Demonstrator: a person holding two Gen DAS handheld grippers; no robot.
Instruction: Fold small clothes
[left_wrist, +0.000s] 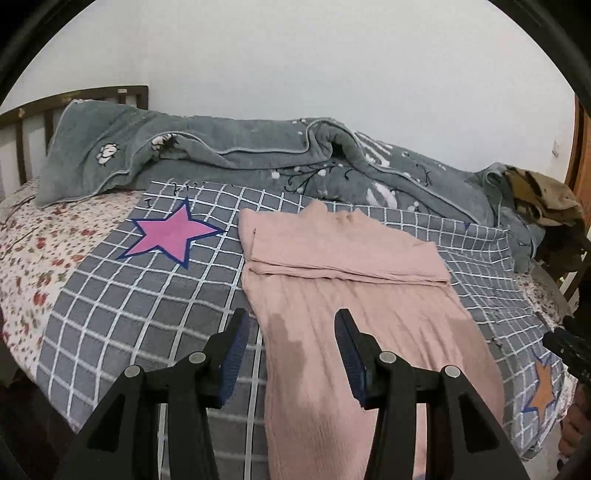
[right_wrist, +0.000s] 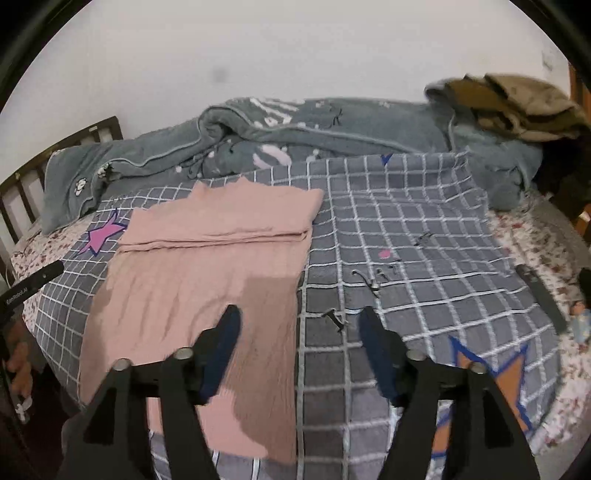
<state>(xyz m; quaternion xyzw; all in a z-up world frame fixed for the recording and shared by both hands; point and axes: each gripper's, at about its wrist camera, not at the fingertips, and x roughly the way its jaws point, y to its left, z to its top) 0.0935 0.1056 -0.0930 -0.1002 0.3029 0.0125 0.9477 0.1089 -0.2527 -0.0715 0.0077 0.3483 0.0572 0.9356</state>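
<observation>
A pink ribbed garment (left_wrist: 354, 295) lies flat on the grey checked sheet (left_wrist: 147, 295), its sleeves folded across the upper part. It also shows in the right wrist view (right_wrist: 192, 280). My left gripper (left_wrist: 291, 325) is open and empty, hovering over the garment's lower left edge. My right gripper (right_wrist: 299, 321) is open and empty, hovering over the garment's lower right edge, one finger above the cloth and one above the sheet (right_wrist: 424, 236).
A rumpled grey blanket (left_wrist: 229, 147) lies along the back by the wall. A camouflage garment (left_wrist: 543, 199) is heaped at the far right. A dark wooden headboard (left_wrist: 33, 122) stands at the left. A floral sheet (left_wrist: 33, 251) covers the bed edges.
</observation>
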